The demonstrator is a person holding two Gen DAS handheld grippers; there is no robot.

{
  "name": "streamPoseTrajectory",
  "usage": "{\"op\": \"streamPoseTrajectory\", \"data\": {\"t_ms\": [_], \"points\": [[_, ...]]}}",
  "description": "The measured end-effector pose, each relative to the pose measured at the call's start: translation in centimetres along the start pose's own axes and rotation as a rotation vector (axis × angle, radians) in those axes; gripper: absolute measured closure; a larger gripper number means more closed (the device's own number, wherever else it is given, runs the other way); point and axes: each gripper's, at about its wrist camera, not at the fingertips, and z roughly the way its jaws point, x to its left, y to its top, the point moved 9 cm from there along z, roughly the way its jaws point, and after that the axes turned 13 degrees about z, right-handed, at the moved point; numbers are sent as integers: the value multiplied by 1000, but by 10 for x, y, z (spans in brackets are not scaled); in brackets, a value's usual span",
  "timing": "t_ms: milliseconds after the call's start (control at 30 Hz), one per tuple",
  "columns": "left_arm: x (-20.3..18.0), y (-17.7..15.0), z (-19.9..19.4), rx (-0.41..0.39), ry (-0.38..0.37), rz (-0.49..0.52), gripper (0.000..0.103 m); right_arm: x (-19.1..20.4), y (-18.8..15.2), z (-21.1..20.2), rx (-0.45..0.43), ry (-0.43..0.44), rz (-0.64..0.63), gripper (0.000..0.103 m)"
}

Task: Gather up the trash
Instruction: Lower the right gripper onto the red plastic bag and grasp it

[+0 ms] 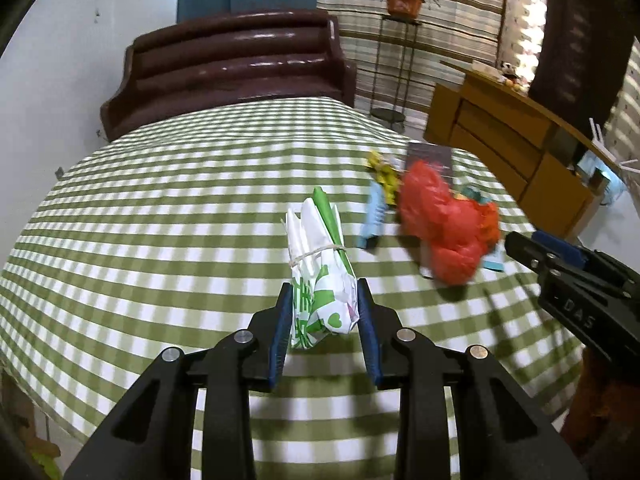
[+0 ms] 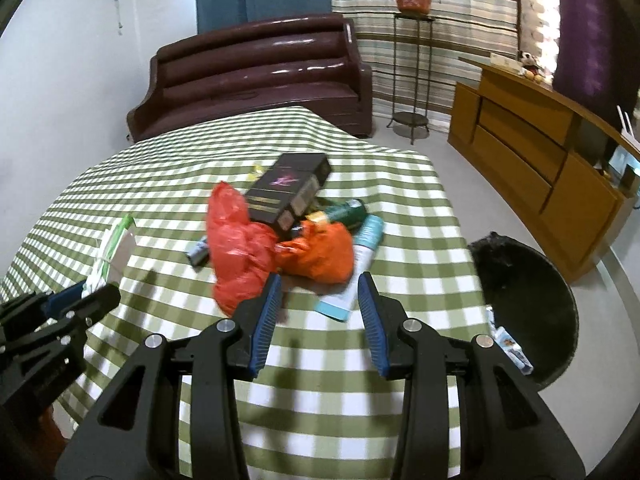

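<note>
My left gripper [image 1: 324,308] is shut on a white and green paper bundle [image 1: 320,256] tied with a rubber band, held just above the checked tablecloth [image 1: 160,208]. The same bundle [image 2: 114,248] and the left gripper [image 2: 86,300] show at the left of the right wrist view. My right gripper [image 2: 316,292] stands open over the table with nothing between its fingers. Just beyond it lies a pile of trash: a red plastic bag [image 2: 236,252], an orange bag [image 2: 324,254], a black box [image 2: 288,192], a green can [image 2: 346,210] and a teal tube [image 2: 360,256]. The right gripper [image 1: 520,248] also shows beside the red bag [image 1: 436,216].
A black bin [image 2: 528,300] stands on the floor at the table's right edge, with a small packet on its near rim. A dark sofa [image 2: 256,76] sits behind the table, a wooden cabinet [image 2: 540,156] at the right, and a plant stand [image 2: 412,60] by the curtain.
</note>
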Motion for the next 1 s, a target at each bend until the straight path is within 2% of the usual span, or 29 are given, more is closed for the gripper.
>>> {"op": "streamPoseTrajectory", "data": {"t_ms": [200, 300, 533, 733, 933, 1000], "points": [[40, -8, 10, 20, 64, -29, 71, 20, 0, 10, 13, 17, -26, 63], [59, -13, 14, 29, 96, -43, 71, 29, 2, 15, 14, 25, -32, 55], [95, -14, 19, 34, 130, -88, 71, 48, 6, 23, 18, 39, -55, 55], [109, -15, 21, 30, 135, -102, 71, 62, 7, 23, 18, 50, -93, 55], [105, -17, 22, 35, 128, -94, 71, 64, 0, 44, 60, 12, -126, 55], [105, -18, 22, 37, 124, -98, 71, 65, -3, 48, 70, 5, -135, 60]]}}
